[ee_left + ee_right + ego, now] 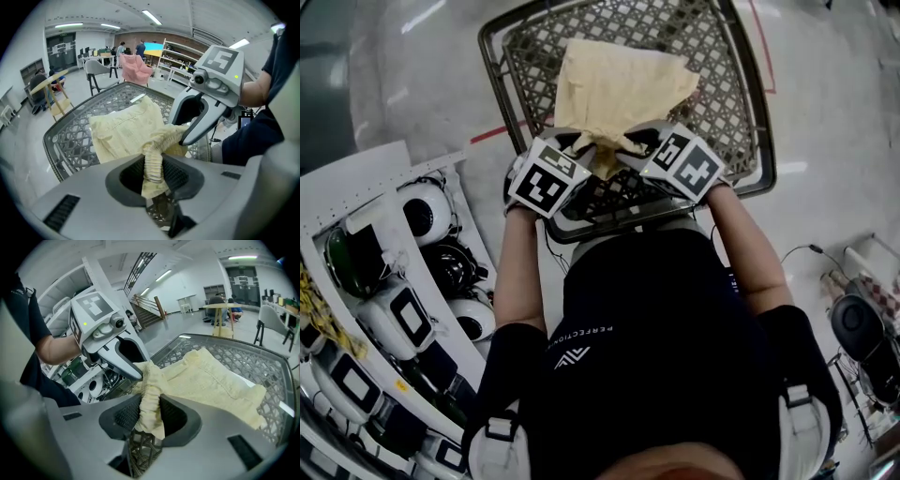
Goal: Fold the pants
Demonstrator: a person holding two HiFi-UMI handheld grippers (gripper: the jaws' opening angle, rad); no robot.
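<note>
We see left gripper (152,169) and right gripper (150,416) each pinching the elastic waistband (149,392), side by side at our near edge; yellow pants (619,84) run lengthwise away from us across the lattice table (733,98).

I count one pair of pants (619,84), pale yellow, and one wire mesh table (741,122), both at the top middle of the head view. Two grippers are in my frames: one left gripper (152,174) and one right gripper (149,416). Each has two jaws and one marker cube (548,178), so two cubes in all. Two bare forearms (517,272) show at the centre of the head view. There is one white rack (356,187) at the lower left, where I make out at least four rounded white units (427,211); the exact number I cannot tell. At the upper left of the left gripper view I count two standing people (121,47), one grey chair (96,70) and one pink cloth (136,68).
</note>
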